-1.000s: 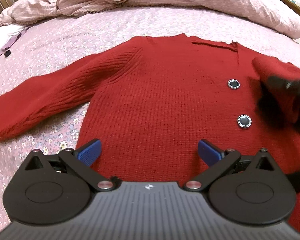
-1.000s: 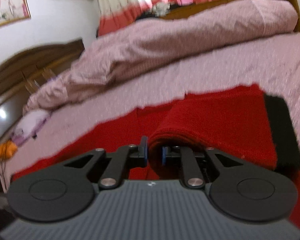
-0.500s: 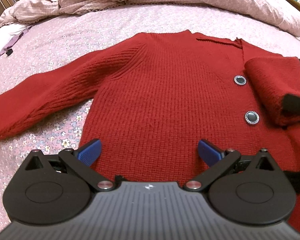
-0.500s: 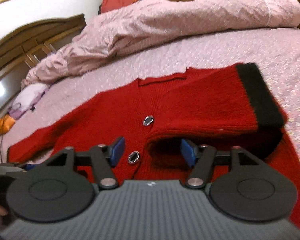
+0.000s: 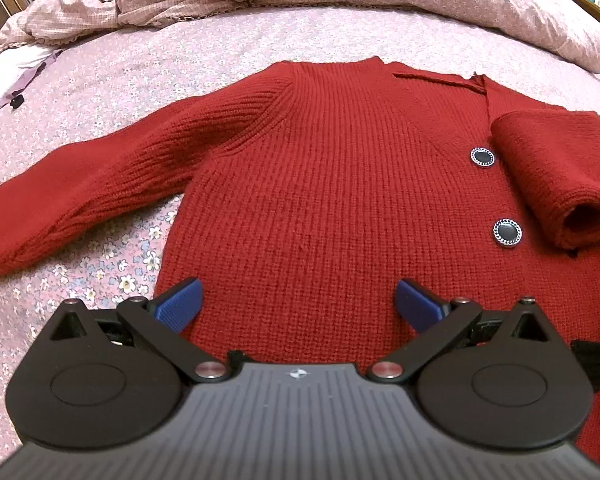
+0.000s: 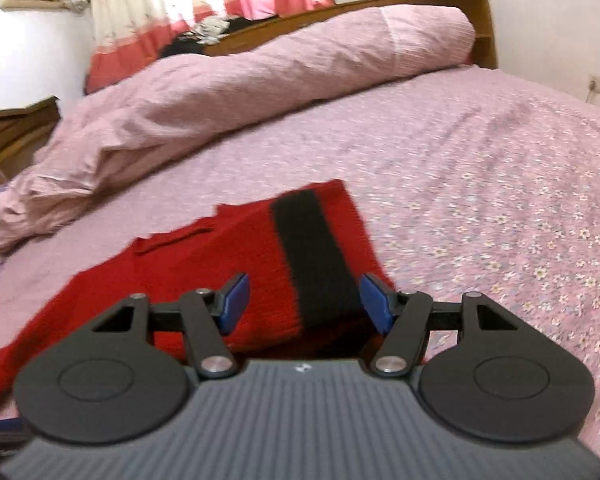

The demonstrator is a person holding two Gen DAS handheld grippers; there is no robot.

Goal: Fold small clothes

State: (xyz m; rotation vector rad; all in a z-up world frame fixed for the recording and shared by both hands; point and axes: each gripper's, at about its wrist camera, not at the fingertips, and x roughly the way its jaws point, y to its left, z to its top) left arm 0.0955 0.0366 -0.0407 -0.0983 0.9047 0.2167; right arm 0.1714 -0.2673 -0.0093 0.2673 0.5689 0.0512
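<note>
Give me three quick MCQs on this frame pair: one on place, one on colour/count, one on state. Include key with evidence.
1. Where does the folded sleeve lie?
A. On the cardigan's front, beside the buttons
B. Off on the quilt
C. Under the body of the cardigan

2. What colour is the cuff of that sleeve?
A. White
B. Black
C. Blue

3. How is the right gripper now?
A. Clamped on the cuff
B. Open, pads clear of the knit
C. Clamped on a button

Key: 1 A, the sleeve rests across the red cardigan just right of the two buttons. 2 B, a black band crosses the sleeve end in the right wrist view. 3 B, both blue pads stand apart with gaps to the sleeve.
</note>
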